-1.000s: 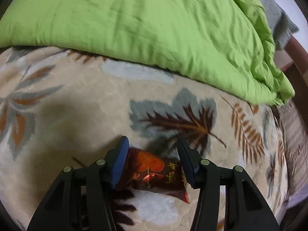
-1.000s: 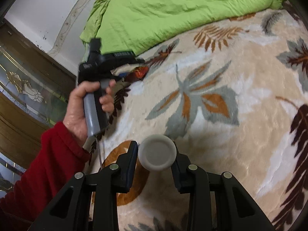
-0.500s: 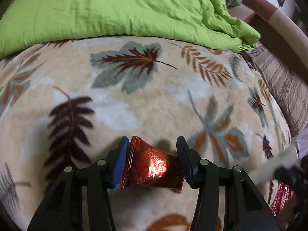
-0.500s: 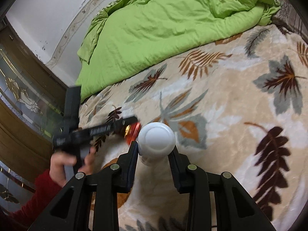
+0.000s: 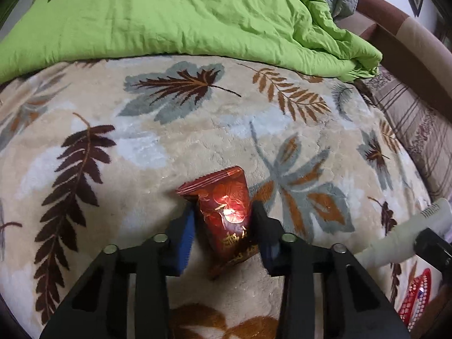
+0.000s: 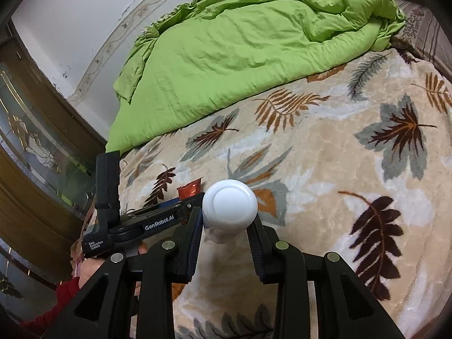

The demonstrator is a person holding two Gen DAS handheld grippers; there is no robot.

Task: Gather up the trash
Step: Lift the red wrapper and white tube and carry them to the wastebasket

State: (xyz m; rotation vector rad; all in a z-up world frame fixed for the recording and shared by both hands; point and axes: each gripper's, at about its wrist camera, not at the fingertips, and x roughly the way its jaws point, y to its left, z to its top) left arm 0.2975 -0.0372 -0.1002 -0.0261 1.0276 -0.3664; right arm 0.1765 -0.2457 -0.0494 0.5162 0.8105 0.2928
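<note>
While the left gripper (image 5: 223, 226) is closing on the red wrapper (image 5: 226, 212), held above the blanket (image 5: 141, 155) near its front edge, finish the squeeze before carrying so the slick foil can't slip. Right gripper (image 6: 227, 226) is clamped tight on the white bottle (image 6: 229, 206); a red basket (image 5: 415, 299), probably the bin, shows off the blanket's right edge.

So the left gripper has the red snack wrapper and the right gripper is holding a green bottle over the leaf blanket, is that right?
Not quite. The bottle in the right gripper is white, not green, as the right wrist view shows. The rest holds: the red snack wrapper sits between the closing left gripper fingers, over the leaf blanket.
</note>
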